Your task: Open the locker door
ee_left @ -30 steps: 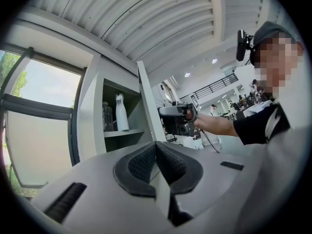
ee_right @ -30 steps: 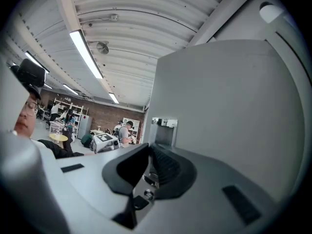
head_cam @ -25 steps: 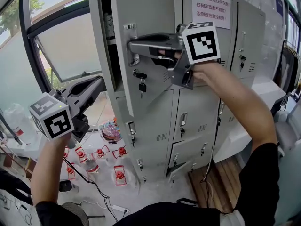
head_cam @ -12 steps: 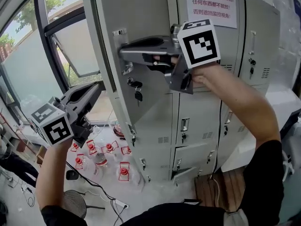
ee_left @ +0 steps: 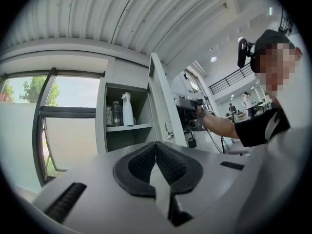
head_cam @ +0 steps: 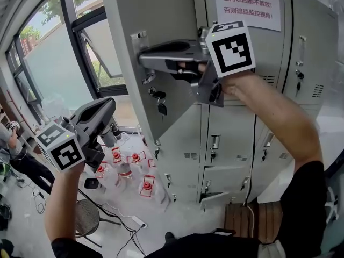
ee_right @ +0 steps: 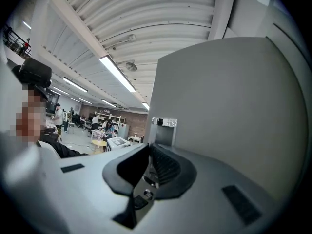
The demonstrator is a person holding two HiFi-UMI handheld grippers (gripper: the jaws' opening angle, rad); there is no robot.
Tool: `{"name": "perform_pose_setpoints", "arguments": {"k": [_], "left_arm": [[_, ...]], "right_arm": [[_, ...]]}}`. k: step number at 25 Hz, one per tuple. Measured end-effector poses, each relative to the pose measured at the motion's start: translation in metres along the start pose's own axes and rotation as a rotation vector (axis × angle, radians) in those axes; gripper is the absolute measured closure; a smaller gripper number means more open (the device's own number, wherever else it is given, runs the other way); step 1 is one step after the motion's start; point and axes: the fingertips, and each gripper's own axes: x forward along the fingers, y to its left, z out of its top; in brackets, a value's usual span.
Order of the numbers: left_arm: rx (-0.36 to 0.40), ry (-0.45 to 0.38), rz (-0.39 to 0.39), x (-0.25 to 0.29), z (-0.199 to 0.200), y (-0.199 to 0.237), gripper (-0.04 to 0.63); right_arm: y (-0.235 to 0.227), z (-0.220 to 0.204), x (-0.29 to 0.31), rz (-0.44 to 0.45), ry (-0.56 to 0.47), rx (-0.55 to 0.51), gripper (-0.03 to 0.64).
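**A:** Grey lockers (head_cam: 236,128) by a big window (head_cam: 59,63), then. Who has hold of what?

**B:** The right tongs (head_cam: 146,58) are clenched on the small metal handle (head_cam: 141,50) at the free edge of the locker door (head_cam: 161,9). The left tongs (ee_left: 156,147) are pressed together on nothing, held low and well apart from the lockers.

**A:** And the door itself?

**B:** It belongs to the top locker at the window end and stands swung well out from the frame. The left tongs' camera looks past its edge to a spray bottle (ee_left: 127,108) on the shelf (ee_left: 126,127) inside.

**A:** How will it handle?

**B:** I'd guess thin sheet steel: light, stiff, and easy on its hinges, so it needs little force. The handle is the right place to hold, being farthest from the hinge. It is small, smooth metal though, so the pads could slip off if the pull doesn't follow the door's arc.

**A:** Anything close by?

**B:** A key (head_cam: 160,107) hangs just below the handle and is best left alone. Bottles (head_cam: 131,160) stand on the floor under the open door
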Motion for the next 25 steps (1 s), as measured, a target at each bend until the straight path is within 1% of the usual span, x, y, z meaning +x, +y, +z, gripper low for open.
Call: {"name": "perform_pose_setpoints", "arguments": {"k": [3, 7, 10, 13, 19, 22, 25], "left_arm": [[-0.001, 0.007, 0.018, -0.004, 0.001, -0.009, 0.578], [0.005, -0.009, -0.007, -0.003, 0.007, -0.023, 0.578], [-0.003, -0.016, -0.029, -0.003, 0.008, -0.031, 0.578], [-0.012, -0.03, -0.028, 0.001, 0.013, -0.037, 0.578], [-0.043, -0.021, -0.017, 0.015, 0.011, -0.065, 0.578], [-0.007, -0.02, 0.014, 0.02, 0.02, -0.079, 0.578], [0.003, -0.034, 0.035, 0.025, 0.029, -0.092, 0.578]], "right_arm": [[0.004, 0.0, -0.007, 0.012, -0.014, 0.005, 0.581], [0.015, 0.004, -0.013, 0.044, -0.043, -0.003, 0.581], [0.015, 0.002, -0.02, 0.019, -0.05, 0.004, 0.58], [0.016, 0.003, -0.027, 0.022, -0.064, 0.004, 0.58], [0.022, 0.006, -0.044, 0.086, -0.096, 0.023, 0.58], [0.028, 0.006, -0.058, 0.124, -0.099, 0.025, 0.58], [0.034, 0.007, -0.073, 0.155, -0.104, 0.023, 0.578]]}}
